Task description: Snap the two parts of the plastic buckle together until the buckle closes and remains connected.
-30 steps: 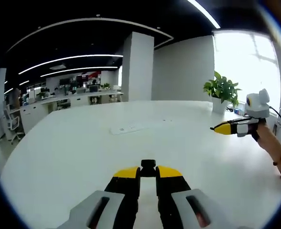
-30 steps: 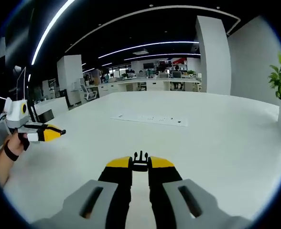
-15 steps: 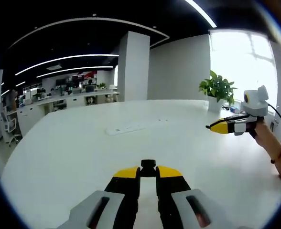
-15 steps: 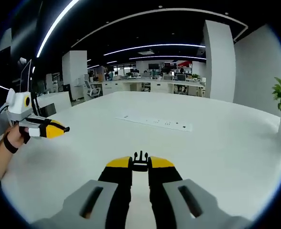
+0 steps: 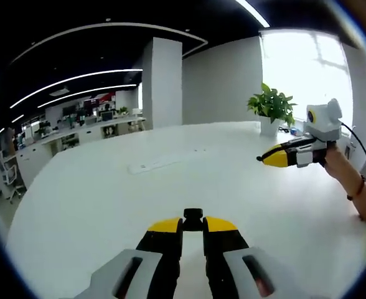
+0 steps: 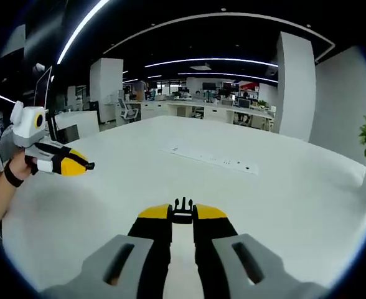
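In the left gripper view my left gripper (image 5: 193,223) is shut on a small black buckle part (image 5: 193,216) that sticks out between its yellow tips. My right gripper (image 6: 182,214) holds the pronged black buckle part (image 6: 182,207) the same way in the right gripper view. Both hang above the white table (image 5: 108,187). The right gripper (image 5: 265,158) shows at the right of the left gripper view, held by a hand. The left gripper (image 6: 86,166) shows at the left of the right gripper view. The two are well apart.
A white power strip (image 5: 155,164) lies flat on the table, also seen as the power strip (image 6: 211,157) ahead of my right gripper. A potted plant (image 5: 271,107) stands at the table's far edge. A cable (image 5: 363,171) trails from the right hand. Office desks fill the background.
Both cameras have turned toward each other, so each opposite gripper sits a little nearer the view's middle. The grips on the buckle parts are unchanged.
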The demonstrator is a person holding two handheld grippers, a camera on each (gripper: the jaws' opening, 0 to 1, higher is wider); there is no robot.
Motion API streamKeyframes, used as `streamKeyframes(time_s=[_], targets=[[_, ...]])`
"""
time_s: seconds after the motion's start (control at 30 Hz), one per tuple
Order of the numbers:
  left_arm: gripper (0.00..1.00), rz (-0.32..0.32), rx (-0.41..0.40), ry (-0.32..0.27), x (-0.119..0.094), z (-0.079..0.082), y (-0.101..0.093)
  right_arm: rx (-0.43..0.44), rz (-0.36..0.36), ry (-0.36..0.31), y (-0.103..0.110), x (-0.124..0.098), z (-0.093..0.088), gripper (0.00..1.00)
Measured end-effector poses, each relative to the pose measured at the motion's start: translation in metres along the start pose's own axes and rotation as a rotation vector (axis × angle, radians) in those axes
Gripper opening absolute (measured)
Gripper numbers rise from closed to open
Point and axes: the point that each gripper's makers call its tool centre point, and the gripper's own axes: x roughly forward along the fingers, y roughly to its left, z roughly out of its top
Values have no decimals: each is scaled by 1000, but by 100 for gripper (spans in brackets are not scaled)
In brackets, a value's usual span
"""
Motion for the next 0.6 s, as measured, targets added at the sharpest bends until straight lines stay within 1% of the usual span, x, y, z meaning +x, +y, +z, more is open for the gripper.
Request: streamKeyframes(time_s=[0.1, 0.17, 0.3, 0.43, 0.5, 0.6], targets=[[11, -6, 20, 6, -5, -1, -5, 2, 12, 3, 2, -2, -1, 12], [11, -9, 19, 1, -7, 0, -5, 12, 17, 0, 2, -2, -1, 12], [11, -18, 25, 1, -14, -4, -11, 32, 31, -13, 7, -8, 0, 12], [11, -33, 22, -2, -20, -5, -16, 17, 33, -12, 10, -12, -1, 12], [11, -39, 28, -12, -23, -5, -21, 10, 39, -18, 16, -18, -1, 12], [11, -39, 39, -15, -26, -5, -24, 1, 49, -20, 16, -17, 1, 12]])
